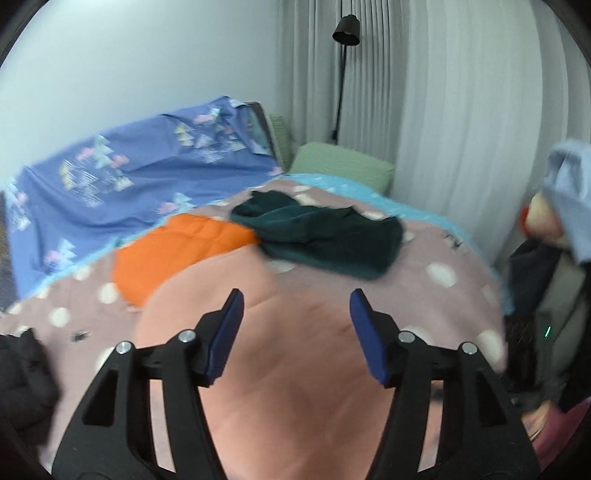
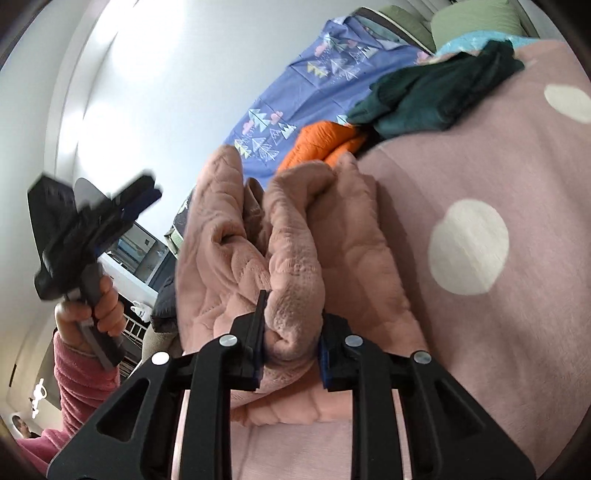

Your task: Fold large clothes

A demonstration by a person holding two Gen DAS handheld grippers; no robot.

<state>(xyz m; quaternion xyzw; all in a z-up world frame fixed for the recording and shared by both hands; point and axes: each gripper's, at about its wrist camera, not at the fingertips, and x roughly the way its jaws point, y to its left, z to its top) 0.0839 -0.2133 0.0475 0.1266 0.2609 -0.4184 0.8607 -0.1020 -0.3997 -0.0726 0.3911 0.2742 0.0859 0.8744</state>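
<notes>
A large pink fleece garment (image 1: pixel 280 350) lies spread on the dotted pink blanket (image 1: pixel 443 258) of a bed. My left gripper (image 1: pixel 296 314) hovers above it, open and empty. In the right wrist view my right gripper (image 2: pixel 293 328) is shut on a bunched fold of the same pink garment (image 2: pixel 295 258), which is lifted in thick folds. The left gripper (image 2: pixel 110 218) shows there too, blurred, held up in a hand at the left, away from the cloth.
An orange garment (image 1: pixel 177 254) and a dark green garment (image 1: pixel 325 236) lie farther back on the bed. A blue patterned sheet (image 1: pixel 129 177) covers the far side. A green pillow (image 1: pixel 343 162), a black lamp (image 1: pixel 346 29) and white curtains stand behind. Dark clothes (image 1: pixel 22 373) lie at the left edge.
</notes>
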